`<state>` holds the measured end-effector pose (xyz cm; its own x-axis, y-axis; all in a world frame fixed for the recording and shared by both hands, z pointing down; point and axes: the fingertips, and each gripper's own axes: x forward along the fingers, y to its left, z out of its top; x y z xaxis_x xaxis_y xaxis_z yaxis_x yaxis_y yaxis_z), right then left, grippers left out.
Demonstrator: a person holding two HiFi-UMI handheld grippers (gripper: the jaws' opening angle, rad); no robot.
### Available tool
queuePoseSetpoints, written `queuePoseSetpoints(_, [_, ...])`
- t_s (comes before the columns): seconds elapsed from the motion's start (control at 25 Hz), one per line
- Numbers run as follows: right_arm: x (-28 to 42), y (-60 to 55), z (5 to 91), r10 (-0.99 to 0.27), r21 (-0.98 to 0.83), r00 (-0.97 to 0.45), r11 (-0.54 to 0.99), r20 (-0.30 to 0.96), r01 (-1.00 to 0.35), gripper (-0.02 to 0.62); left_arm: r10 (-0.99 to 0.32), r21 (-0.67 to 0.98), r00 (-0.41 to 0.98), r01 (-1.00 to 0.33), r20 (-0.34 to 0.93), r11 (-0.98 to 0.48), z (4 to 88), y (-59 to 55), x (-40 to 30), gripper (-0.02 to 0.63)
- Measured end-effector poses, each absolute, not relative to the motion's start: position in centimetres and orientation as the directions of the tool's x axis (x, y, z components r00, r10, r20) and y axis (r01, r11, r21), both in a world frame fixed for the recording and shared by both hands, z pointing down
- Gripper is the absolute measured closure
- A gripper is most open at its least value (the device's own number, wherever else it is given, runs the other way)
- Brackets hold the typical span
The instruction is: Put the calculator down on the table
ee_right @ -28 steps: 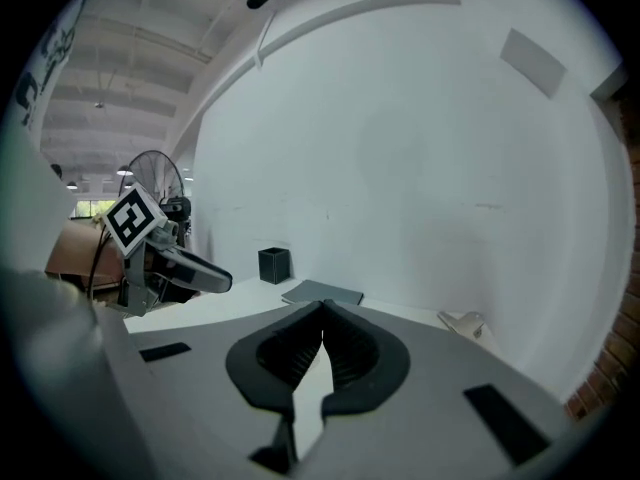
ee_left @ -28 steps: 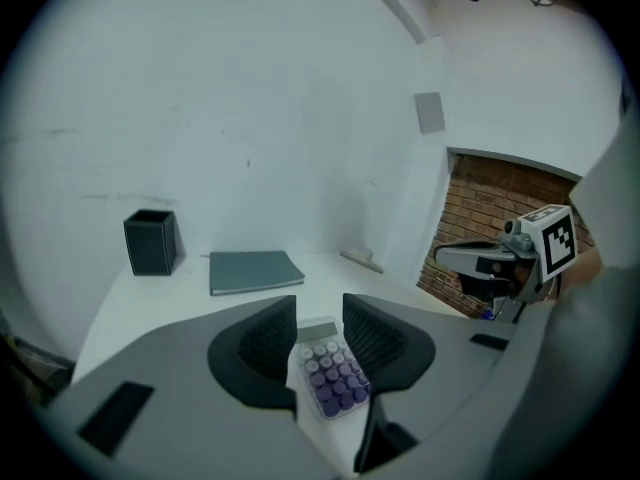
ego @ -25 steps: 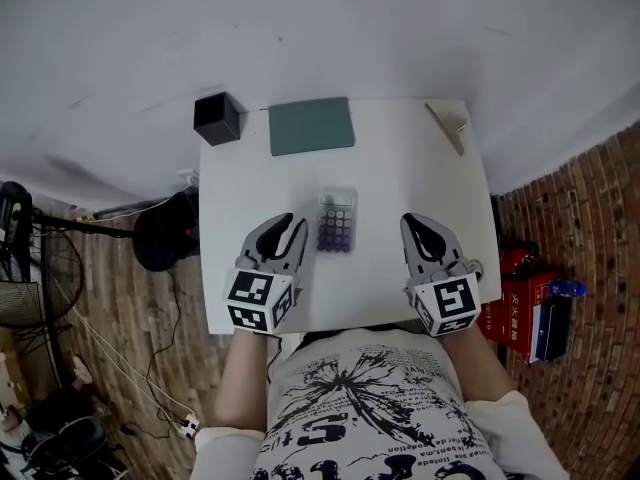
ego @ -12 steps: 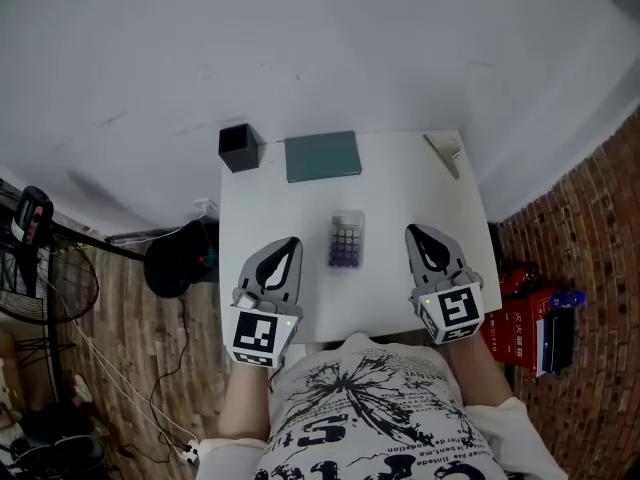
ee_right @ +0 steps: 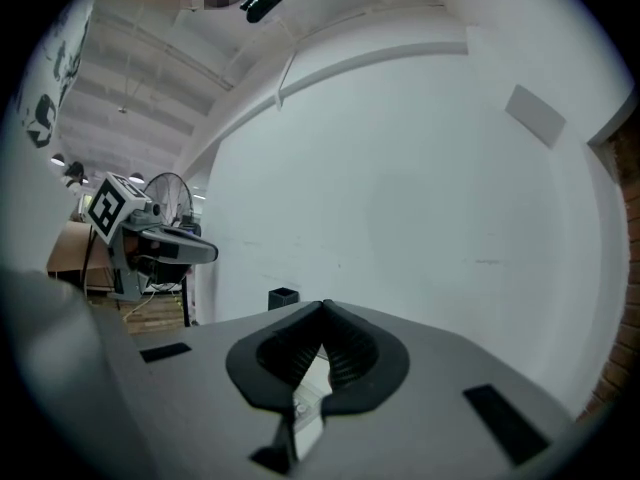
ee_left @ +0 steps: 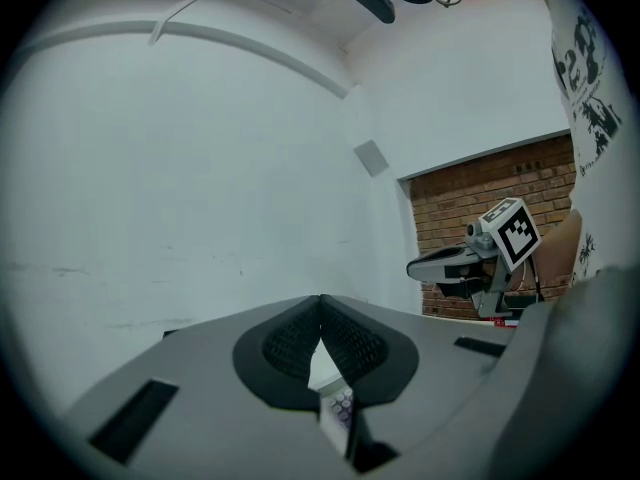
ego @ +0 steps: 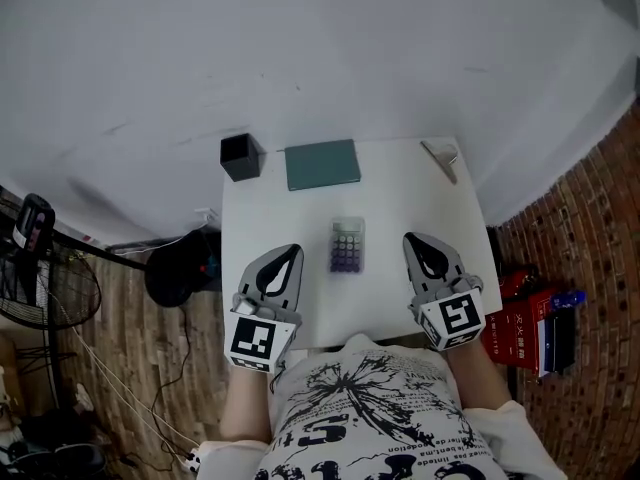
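Note:
The calculator (ego: pixel 347 245), pale with purple keys, lies flat in the middle of the white table (ego: pixel 390 193). My left gripper (ego: pixel 292 250) hovers to its left, shut and empty, clear of the calculator. To the calculator's right hangs my right gripper (ego: pixel 410 238), also shut with nothing in it. In the left gripper view the jaws meet at their tips (ee_left: pixel 320 299), and a bit of the calculator (ee_left: pixel 338 404) shows through the gap below them. The jaws in the right gripper view are likewise together (ee_right: pixel 323 305).
At the table's far edge stand a black cube-shaped box (ego: pixel 241 156), a teal notebook (ego: pixel 322 164) and a small tan tool (ego: pixel 441 157). On the floor are a dark round object (ego: pixel 180 265) at left, a fan (ego: pixel 50 288) and red boxes (ego: pixel 525 318) at right.
The left gripper's jaws, slightly apart before, have closed. Both grippers have risen and drawn back from the calculator, which stays flat on the table.

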<state>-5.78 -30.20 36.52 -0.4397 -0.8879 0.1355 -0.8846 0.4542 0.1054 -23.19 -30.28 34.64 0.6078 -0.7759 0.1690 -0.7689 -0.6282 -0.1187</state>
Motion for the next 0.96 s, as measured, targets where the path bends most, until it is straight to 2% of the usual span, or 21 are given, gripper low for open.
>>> queuePoseSetpoints(0.96, [-6.0,-31.3,37.8,-0.897,0.114,-0.410,0.430,0.166,-0.896,0.581,-0.780,-0.052,0.590,-0.790,0.206,-0.611,36.6,-32.2,-24.2,0.592])
